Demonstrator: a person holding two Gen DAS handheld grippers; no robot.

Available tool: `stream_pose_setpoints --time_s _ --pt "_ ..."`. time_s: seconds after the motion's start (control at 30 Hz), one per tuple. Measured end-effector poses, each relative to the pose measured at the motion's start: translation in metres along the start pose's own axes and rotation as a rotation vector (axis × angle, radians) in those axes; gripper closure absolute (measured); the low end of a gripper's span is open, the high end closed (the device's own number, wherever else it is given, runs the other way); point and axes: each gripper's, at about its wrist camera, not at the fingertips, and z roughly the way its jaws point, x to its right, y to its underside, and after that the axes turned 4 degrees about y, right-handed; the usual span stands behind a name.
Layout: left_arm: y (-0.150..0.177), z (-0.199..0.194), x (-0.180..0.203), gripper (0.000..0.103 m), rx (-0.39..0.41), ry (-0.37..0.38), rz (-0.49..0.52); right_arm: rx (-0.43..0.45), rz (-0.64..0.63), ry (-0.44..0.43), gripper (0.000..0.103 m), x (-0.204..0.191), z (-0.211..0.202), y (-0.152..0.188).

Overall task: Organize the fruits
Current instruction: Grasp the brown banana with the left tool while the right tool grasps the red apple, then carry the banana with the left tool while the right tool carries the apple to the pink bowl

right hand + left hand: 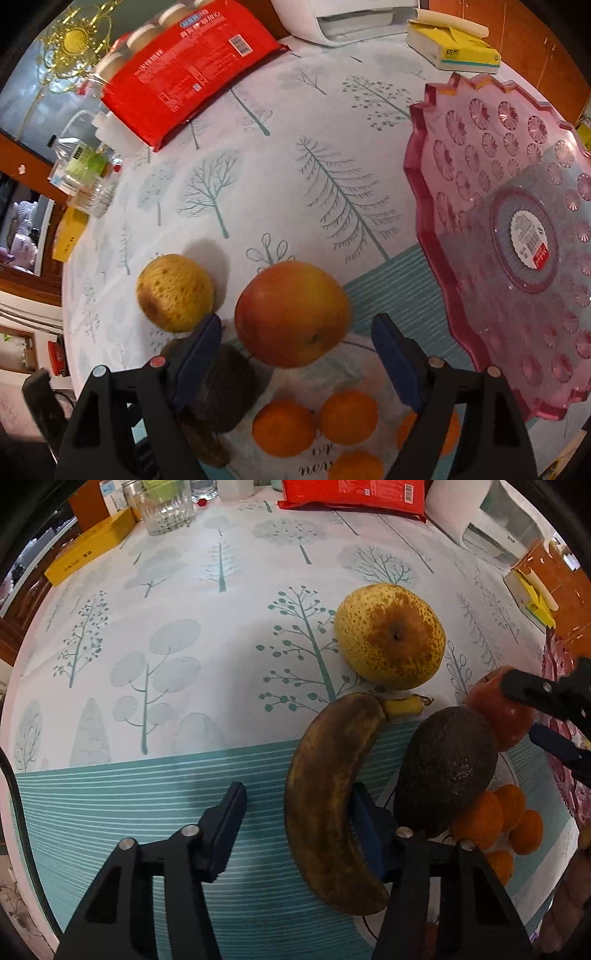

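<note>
In the left wrist view my left gripper (299, 805) is open around a brown overripe banana (332, 797), which lies against the inner side of the right finger. A dark avocado (447, 768) lies just right of it, a yellow spotted pear (391, 637) beyond, a red apple (498, 712) at right. My right gripper (295, 339) is open, its fingers either side of the apple (291, 314), apart from it. The pear (173, 291), the avocado (225, 391) and several oranges (317, 421) lie around it. A pink plastic fruit plate (454, 166) stands at right.
A red snack bag (184, 70), a yellow tissue box (450, 48) and a white appliance (347, 14) stand at the table's far side. A glass jar (166, 506) and a yellow box (92, 546) sit far left. The oranges (495, 819) lie on clear plastic.
</note>
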Motion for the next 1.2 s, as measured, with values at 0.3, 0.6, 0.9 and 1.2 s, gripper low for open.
stream_pose_setpoints --time_s 0.3,0.6,0.9,1.2 --pt "-0.001 0.003 0.022 0.070 0.024 -0.050 0.085 -0.011 -0.056 0.067 0.029 -0.015 0.017 -0.003" --pt "0.005 -0.003 0.012 0.072 0.043 -0.039 0.050 0.012 -0.125 0.083 0.030 -0.022 0.013 0.011" --pt "0.025 -0.063 0.001 0.072 0.152 -0.037 0.047 0.120 -0.166 0.064 0.030 -0.019 -0.028 0.027" --pt "0.047 -0.142 0.023 0.072 0.260 0.036 0.071 0.210 -0.202 0.014 0.030 0.002 -0.104 0.056"
